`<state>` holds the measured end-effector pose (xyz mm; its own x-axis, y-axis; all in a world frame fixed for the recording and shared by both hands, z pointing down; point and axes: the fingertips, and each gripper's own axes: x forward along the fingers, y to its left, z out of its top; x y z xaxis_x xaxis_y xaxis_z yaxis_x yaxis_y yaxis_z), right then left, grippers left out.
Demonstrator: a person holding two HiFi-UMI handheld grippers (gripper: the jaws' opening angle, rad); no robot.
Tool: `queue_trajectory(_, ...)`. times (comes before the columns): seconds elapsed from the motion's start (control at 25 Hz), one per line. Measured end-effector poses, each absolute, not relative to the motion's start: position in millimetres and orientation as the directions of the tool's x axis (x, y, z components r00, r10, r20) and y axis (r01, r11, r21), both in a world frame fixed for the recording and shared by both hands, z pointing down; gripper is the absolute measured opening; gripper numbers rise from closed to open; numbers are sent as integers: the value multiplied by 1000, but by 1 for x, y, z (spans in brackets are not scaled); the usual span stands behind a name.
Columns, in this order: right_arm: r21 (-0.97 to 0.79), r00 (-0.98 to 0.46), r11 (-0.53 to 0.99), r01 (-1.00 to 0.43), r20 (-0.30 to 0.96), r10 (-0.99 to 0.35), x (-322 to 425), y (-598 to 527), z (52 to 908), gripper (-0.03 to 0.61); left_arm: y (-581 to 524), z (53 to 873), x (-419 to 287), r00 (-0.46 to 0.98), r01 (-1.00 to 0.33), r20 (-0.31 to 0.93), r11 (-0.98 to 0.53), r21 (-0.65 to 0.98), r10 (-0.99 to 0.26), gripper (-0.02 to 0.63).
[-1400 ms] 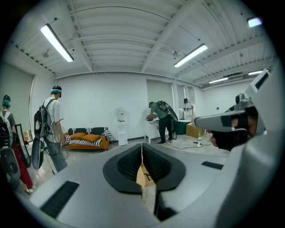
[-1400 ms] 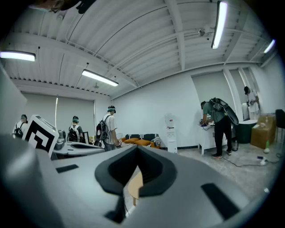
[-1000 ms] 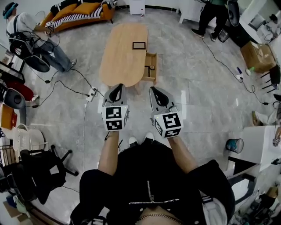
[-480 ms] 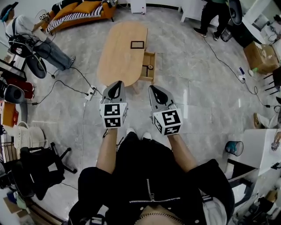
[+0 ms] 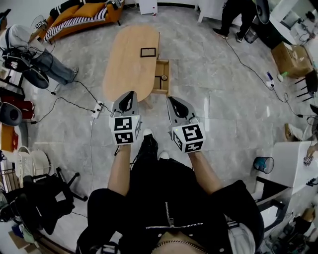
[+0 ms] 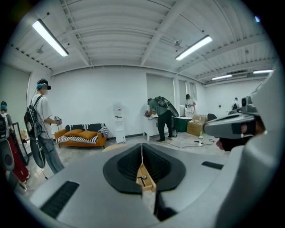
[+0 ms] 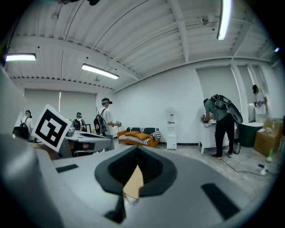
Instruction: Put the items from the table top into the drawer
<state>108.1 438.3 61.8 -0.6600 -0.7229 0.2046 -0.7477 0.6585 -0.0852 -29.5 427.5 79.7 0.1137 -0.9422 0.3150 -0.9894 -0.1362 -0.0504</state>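
Note:
An oval wooden table (image 5: 130, 64) stands ahead on the grey floor. A flat dark-framed item (image 5: 148, 52) lies on its top. At its right side a wooden drawer (image 5: 160, 79) is pulled out, with a small round thing (image 5: 164, 78) inside. My left gripper (image 5: 130, 94) is shut and empty, its tip over the table's near end. To the right of that end, over the floor, my right gripper (image 5: 171, 99) is shut and empty too. In the left gripper view the drawer (image 6: 143, 177) shows in the slit below the closed pads.
An orange sofa (image 5: 82, 15) stands beyond the table. Cables and a power strip (image 5: 97, 106) lie on the floor to the left. People stand at the far left (image 5: 30, 44) and far right (image 5: 233, 12). A black office chair (image 5: 44, 193) is at lower left, a blue bin (image 5: 263, 163) at right.
The person has stepped forward: the table and drawer have come nearer and shifted a little left in the head view. Both grippers stayed shut, side by side.

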Motion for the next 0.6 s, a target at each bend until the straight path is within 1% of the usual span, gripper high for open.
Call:
queue_trajectory(0.28, -88, -635, 633, -769, 218, -741, 100, 396, 64, 9, 380, 82, -36, 150, -985, 314, -170, -36, -937, 17)
queue_trajectory(0.6, -85, -632, 633, -770, 234, -739, 48, 342, 62, 9, 325, 80, -86, 159, -985, 307, -171, -14, -938, 17)
